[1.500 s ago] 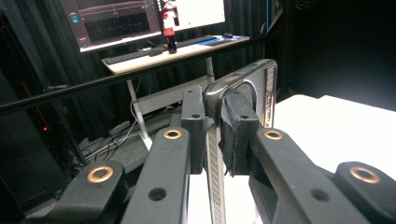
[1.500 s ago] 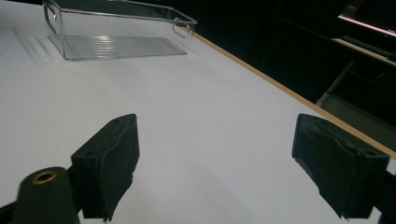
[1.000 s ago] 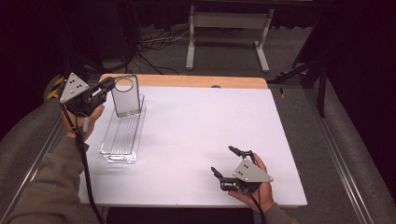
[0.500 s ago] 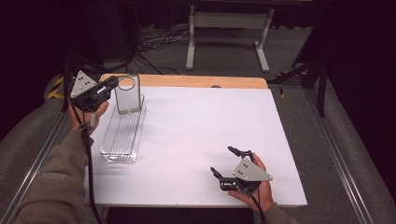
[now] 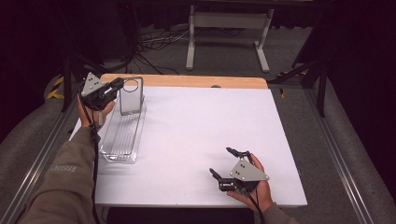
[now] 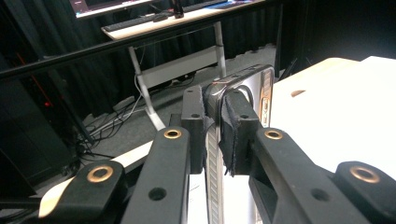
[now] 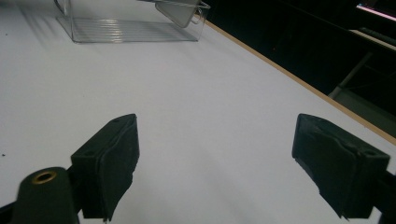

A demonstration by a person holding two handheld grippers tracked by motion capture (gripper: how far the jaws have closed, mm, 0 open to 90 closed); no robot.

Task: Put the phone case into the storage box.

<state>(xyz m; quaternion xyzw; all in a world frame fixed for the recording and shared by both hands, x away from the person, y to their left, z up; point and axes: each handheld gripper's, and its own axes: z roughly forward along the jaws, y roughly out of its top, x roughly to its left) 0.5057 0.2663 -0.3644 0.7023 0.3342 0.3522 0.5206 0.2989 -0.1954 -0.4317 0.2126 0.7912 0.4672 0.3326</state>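
High view: at the left, a phone (image 5: 131, 94) is clamped upright by the left gripper (image 5: 113, 87) over the clear tray's (image 5: 122, 140) far end, probably for setting in. Lowering squarely is called for. Right gripper (image 5: 228, 163) rests wide open, empty.

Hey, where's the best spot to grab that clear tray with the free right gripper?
Probably the long right wall of the clear tray, near its middle, coming down from above: the rim is thin and upright, and the open right gripper faces that side, while the left gripper works the far end.
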